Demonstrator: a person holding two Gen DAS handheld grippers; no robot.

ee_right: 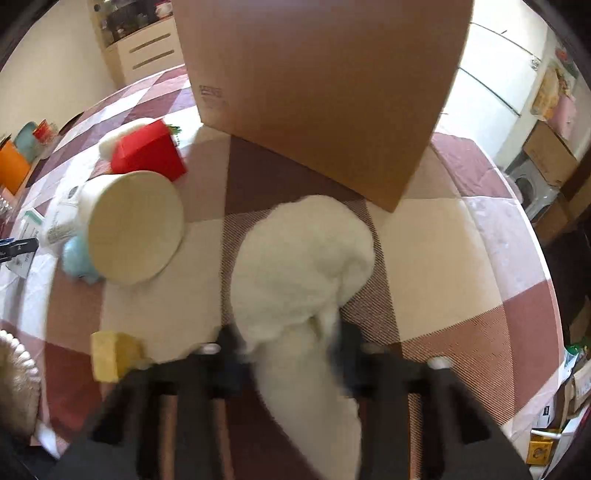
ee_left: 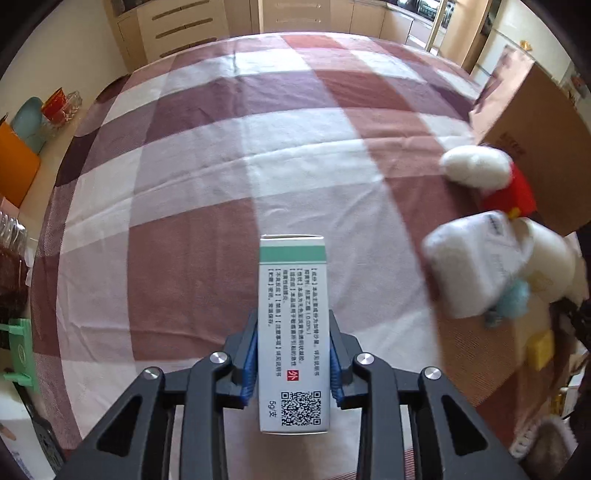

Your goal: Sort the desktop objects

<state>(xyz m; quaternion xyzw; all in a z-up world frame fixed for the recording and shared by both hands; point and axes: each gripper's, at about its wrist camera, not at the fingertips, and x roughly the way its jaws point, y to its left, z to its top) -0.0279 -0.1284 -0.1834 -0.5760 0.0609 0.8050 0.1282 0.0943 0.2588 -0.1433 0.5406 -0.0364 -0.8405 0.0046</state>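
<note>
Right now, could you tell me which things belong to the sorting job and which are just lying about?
Job:
- medicine box, in left gripper
- white plush toy, in right gripper
- cardboard box
- red box

Lying about:
- orange board
- drawer cabinet

Medicine box point(ee_left: 293, 332): "5g/支" by QR code; red square with white "外"; columns of small Chinese print, bracketed headings, too small to read beyond "(0.03%)".
Cardboard box point(ee_right: 325, 92): small printed block low on side, blurred, unreadable.
White packet point(ee_left: 476, 266): dark marking, blurred.
</note>
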